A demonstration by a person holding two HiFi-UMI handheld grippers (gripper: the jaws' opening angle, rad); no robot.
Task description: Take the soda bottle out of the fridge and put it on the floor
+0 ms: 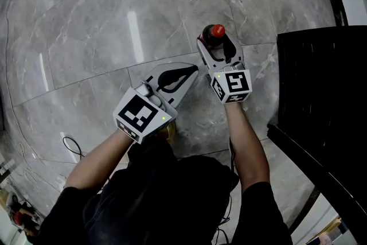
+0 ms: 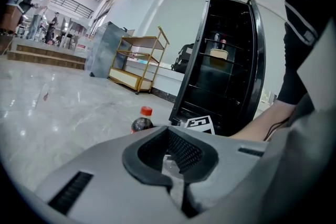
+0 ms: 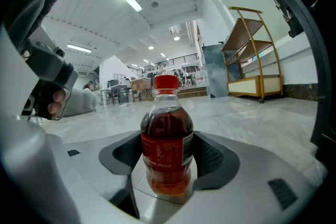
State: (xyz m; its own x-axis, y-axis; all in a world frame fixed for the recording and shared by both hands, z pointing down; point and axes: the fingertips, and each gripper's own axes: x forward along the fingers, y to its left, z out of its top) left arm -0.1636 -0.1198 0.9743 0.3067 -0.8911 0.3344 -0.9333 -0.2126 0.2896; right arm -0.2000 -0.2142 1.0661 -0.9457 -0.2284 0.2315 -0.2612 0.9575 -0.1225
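Note:
The soda bottle, dark cola with a red cap and red label, stands upright on the grey marble floor. My right gripper is shut on its lower body, one dark pad against each side. From the head view, the red cap shows at the tip of the right gripper, just left of the black fridge. My left gripper hovers beside it, to the lower left, shut and empty. In the left gripper view the bottle shows just past the closed left gripper.
The open fridge has dark shelves with a few items on them, and its door juts out at the lower right. A wooden shelf cart stands by the far wall. A thin cable lies on the floor to the left.

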